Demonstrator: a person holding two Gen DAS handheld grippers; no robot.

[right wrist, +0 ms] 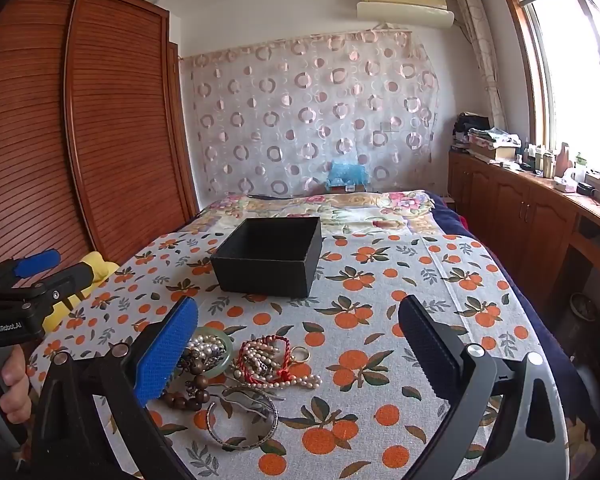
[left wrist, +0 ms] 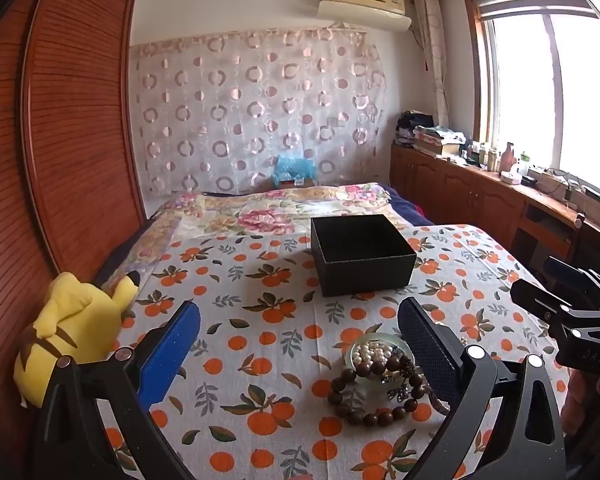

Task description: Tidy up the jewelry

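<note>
While both of your grippers hang empty with jaws spread wide, you are at the very start: nothing sits in the black box yet. It stands beyond the right gripper, whose blue pad nearly covers the wooden bead bracelet; the red cord and pearl tangle lies between its fingers (easiest first pick). Your left gripper waits just beside the pile.

Open, empty black box upright on the cloth; jewelry heap of beads, pearls and bangles lies nearer, apart.
</note>
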